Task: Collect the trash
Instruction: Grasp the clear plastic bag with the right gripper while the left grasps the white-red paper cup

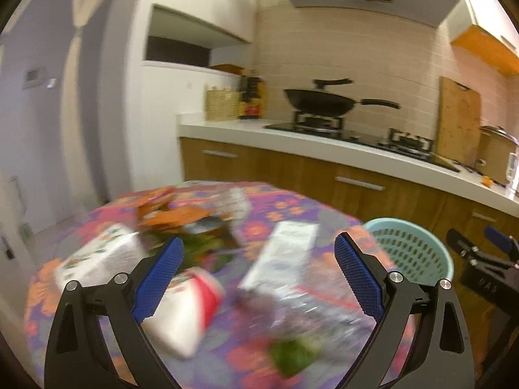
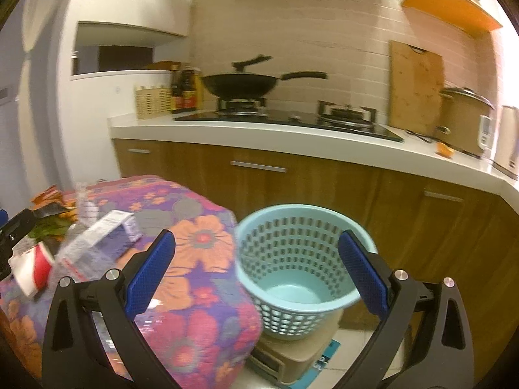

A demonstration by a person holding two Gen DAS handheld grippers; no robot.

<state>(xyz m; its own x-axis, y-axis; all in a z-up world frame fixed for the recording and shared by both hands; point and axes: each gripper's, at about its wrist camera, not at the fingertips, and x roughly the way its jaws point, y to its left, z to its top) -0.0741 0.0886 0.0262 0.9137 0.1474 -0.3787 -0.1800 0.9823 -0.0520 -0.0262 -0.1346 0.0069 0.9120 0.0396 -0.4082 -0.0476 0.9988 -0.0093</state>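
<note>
Kitchen bkgd: beige tiled wall [image 2: 324, 42] upper centre, white countertop [image 2: 259, 133] w/ wood cabinets [image 2: 324, 188] below, white wall [image 1: 39, 64] left.

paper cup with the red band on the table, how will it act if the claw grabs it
The paper cup lies on its side, so a push would probably roll it. It looks thin-walled and empty: likely light, and apt to crush under a hard squeeze.
</note>
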